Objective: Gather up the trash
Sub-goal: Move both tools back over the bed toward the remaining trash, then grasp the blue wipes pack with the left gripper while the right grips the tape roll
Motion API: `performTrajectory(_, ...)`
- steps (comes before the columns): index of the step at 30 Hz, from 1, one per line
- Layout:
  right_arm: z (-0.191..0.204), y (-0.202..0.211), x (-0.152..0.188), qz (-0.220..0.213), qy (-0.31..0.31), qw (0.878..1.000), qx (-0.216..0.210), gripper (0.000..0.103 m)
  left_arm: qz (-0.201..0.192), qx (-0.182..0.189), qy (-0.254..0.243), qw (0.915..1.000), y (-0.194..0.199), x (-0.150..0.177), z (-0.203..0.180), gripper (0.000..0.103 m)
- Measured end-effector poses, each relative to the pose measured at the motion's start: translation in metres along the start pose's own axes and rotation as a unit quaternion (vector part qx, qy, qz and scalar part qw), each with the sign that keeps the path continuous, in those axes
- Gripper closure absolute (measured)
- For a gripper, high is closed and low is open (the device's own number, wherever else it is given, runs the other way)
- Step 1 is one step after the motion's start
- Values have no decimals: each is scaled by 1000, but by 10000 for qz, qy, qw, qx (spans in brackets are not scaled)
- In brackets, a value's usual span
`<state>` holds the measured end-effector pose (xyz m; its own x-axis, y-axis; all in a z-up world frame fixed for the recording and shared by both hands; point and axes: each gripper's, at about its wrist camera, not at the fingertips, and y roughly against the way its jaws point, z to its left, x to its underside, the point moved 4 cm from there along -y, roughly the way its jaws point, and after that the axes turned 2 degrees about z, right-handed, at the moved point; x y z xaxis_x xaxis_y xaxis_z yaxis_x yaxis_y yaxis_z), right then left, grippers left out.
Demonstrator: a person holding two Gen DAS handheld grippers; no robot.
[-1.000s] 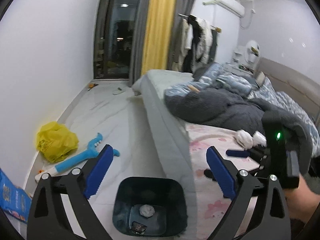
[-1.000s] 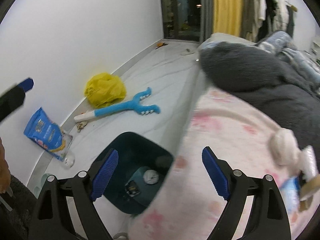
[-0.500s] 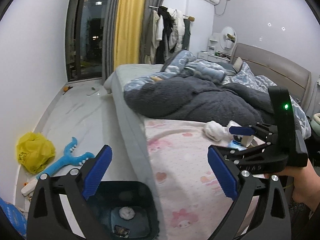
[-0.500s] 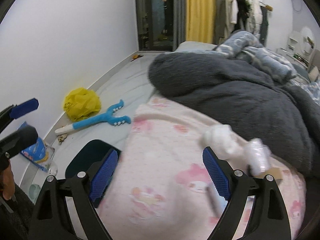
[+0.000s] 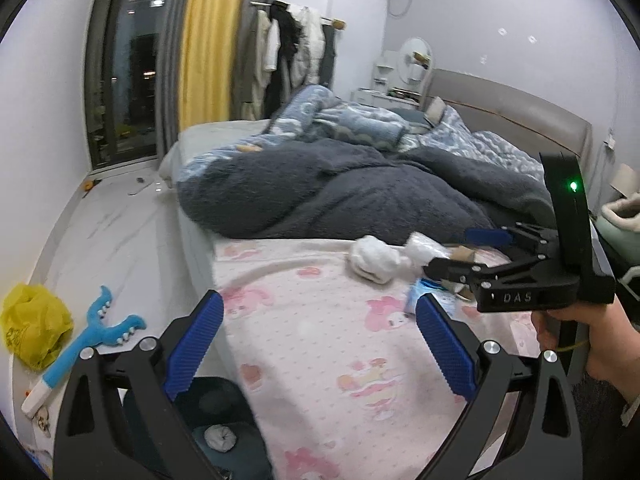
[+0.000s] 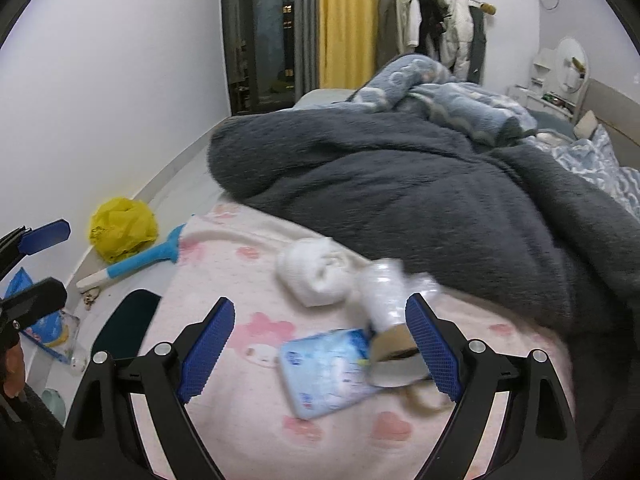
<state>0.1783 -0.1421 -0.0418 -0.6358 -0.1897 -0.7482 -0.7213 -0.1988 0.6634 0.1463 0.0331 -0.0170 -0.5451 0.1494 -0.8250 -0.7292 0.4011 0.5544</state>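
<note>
— On the pink bed sheet (image 6: pixel 240 412), what do you see?
— I see a white wad (image 6: pixel 312 276), a plastic-wrapped roll (image 6: pixel 384 292) and a blue tissue pack (image 6: pixel 328 372) together. My right hand-held gripper (image 6: pixel 320 350) hangs over them, jaws wide, holding nothing.
— And the left?
— My left hand-held gripper (image 5: pixel 320 348) gapes empty above the bed edge; the bin (image 5: pixel 224 432) sits below on the floor.

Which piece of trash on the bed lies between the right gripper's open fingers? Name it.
The blue tissue pack, flat on the pink sheet. The white wad and clear plastic roll lie farther off, by the grey blanket.
</note>
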Motion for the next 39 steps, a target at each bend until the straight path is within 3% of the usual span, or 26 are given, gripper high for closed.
performTrajectory(7, -33, -1, 8, -45, -275, 9994, 208, 15, 165, 249, -208, 9993, -28, 2, -25, 5)
performTrajectory(13, -53, -17, 22, 253, -598, 9978, 125, 16, 393, 450, -245, 9979, -53, 6, -38, 5)
performTrajectory(16, -60, -25, 30, 387, -760, 9964, -21, 28, 482, 610, -300, 9965, -64, 8, -44, 5)
performTrajectory(19, -59, -27, 33, 422, -746, 9963, -32, 32, 591, 813, -335, 9944, -74, 10, -51, 5)
performTrajectory(26, -65, -31, 35, 436, -828, 9955, -147, 58, 770, 1155, -386, 9896, -92, 17, -67, 5)
performTrajectory(39, -82, -8, 33, 200, -1063, 9934, -381, 58, 922, 1315, -592, 9852, -112, 21, -97, 5)
